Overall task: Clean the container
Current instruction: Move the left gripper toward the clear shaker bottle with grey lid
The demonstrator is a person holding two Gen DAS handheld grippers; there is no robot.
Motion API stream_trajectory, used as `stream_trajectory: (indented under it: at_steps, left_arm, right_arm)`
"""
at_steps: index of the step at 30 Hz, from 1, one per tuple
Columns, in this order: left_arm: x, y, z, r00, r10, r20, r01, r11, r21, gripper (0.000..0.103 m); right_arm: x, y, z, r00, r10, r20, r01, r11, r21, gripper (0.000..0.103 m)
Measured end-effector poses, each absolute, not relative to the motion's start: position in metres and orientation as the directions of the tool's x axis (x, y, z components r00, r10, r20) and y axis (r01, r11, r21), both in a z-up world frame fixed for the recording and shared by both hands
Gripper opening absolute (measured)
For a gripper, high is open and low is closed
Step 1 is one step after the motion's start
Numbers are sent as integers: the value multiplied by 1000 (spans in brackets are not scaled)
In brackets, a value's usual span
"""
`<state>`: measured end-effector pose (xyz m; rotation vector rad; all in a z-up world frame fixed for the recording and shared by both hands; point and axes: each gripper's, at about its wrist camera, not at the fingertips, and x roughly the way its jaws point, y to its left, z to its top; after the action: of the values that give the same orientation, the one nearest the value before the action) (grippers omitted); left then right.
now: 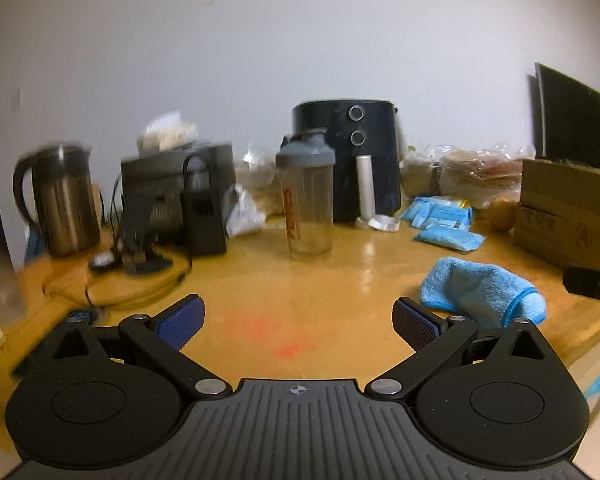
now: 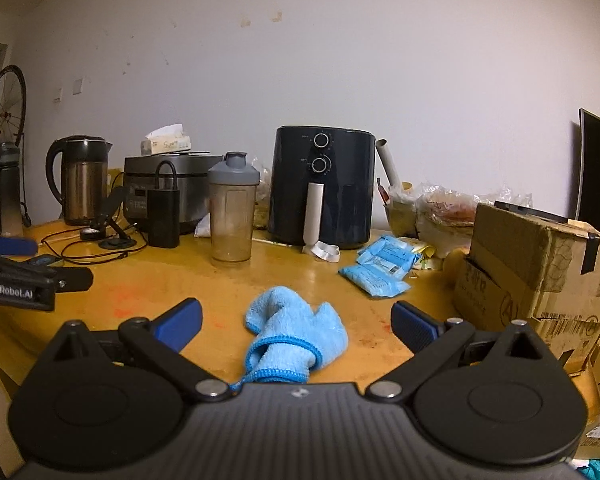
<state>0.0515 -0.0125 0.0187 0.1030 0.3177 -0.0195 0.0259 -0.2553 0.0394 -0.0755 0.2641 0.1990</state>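
1. Closest to the cameras, both grippers float over the yellow table (image 2: 172, 276) with nothing in them. The left gripper (image 1: 299, 322) has its blue-padded fingers spread wide over bare tabletop, and the right gripper (image 2: 296, 320) is just as wide apart.
2. Right between the right gripper's fingers lies a crumpled blue cloth (image 2: 292, 336), flat on the table, not touching either pad as far as I can see. From the left wrist view the same cloth (image 1: 484, 294) sits off by the right-hand finger.
3. Behind the cloth, standing upright in the middle of the table, is the shaker bottle (image 2: 232, 210), the container here: cloudy clear body, grey lid on, some brownish residue at the bottom. It's well apart from both grippers. In the left view the bottle (image 1: 308, 196) is dead ahead.
4. Right of the cloth: blue packets (image 2: 380, 268) and a beat-up cardboard box (image 2: 536, 268).
5. Left of the cloth: a small black box with a loop handle (image 2: 164, 212) and tangled cables.
6. Farthest back behind the cloth, along the wall: a black air fryer (image 2: 324, 188), a rice cooker (image 2: 168, 184) with a tissue pack on top, and a steel kettle (image 2: 80, 180).
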Motion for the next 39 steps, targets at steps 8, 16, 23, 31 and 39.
stream_trajectory:
  at_steps: [8,16,23,31,39]
  left_arm:
    - [68,-17,29,958,-17,-286,39,997,70,103]
    - [85,-22,40,966,-33,-258,44,998,36,103]
    - [96,-18,50,975,-56,-216,57,998,-1,103]
    - [104,-23,54,975,-82,-208,87,996,15,103]
    - [113,-25,62,971,-109,-214,118,993,27,103]
  right_arm:
    - [28,-254,41,942,204,-267,-225,973,-52,103]
    - [36,-257,44,942,221,-253,-235,972,-25,103]
    - [42,-261,48,947,209,-244,-222,975,-26,103]
    - [38,-259,51,950,202,-239,-217,975,-37,103]
    - [37,-258,46,946,195,-258,-210,977,-33,103]
